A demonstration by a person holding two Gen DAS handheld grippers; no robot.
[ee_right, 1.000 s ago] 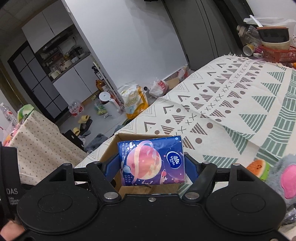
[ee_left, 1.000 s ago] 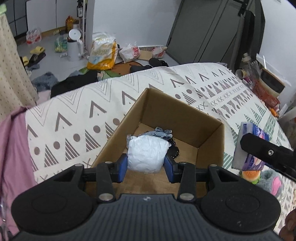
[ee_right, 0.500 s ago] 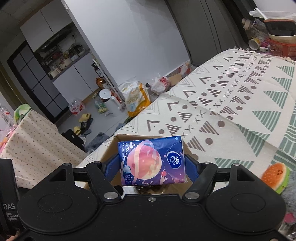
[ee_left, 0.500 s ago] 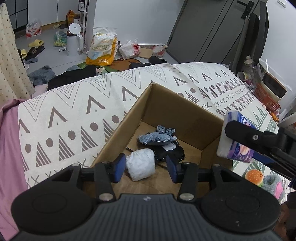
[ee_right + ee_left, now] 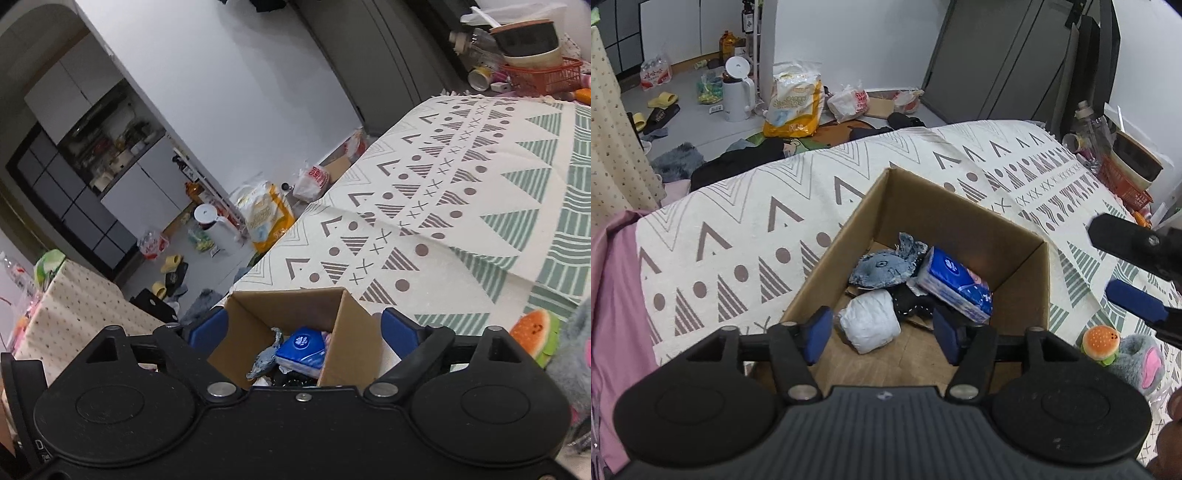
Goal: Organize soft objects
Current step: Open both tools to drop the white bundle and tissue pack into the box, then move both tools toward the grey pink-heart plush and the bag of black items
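Observation:
An open cardboard box [image 5: 964, 225] [image 5: 347, 332] stands on the patterned cloth. Inside lie a white wrapped bundle [image 5: 870, 320], a blue-grey plush toy [image 5: 882, 268] [image 5: 264, 360], a dark item [image 5: 912, 301] and a blue tissue pack [image 5: 955, 283] [image 5: 304, 347], which leans against the box's right wall. My left gripper [image 5: 882, 332] is open over the box's near edge and holds nothing. My right gripper [image 5: 304, 330] is open above the box, also with nothing in it; it shows at the right edge of the left wrist view [image 5: 1134, 273].
A burger toy [image 5: 1100, 342] [image 5: 533, 332] and a grey plush [image 5: 1137, 363] lie on the cloth right of the box. A red basket with bowls [image 5: 539, 75] stands at the far end. Bags, a kettle and slippers litter the floor [image 5: 701, 122] beyond.
My left gripper let go of the white bundle, which now lies in the box. My right gripper opened and the blue tissue pack dropped into the box.

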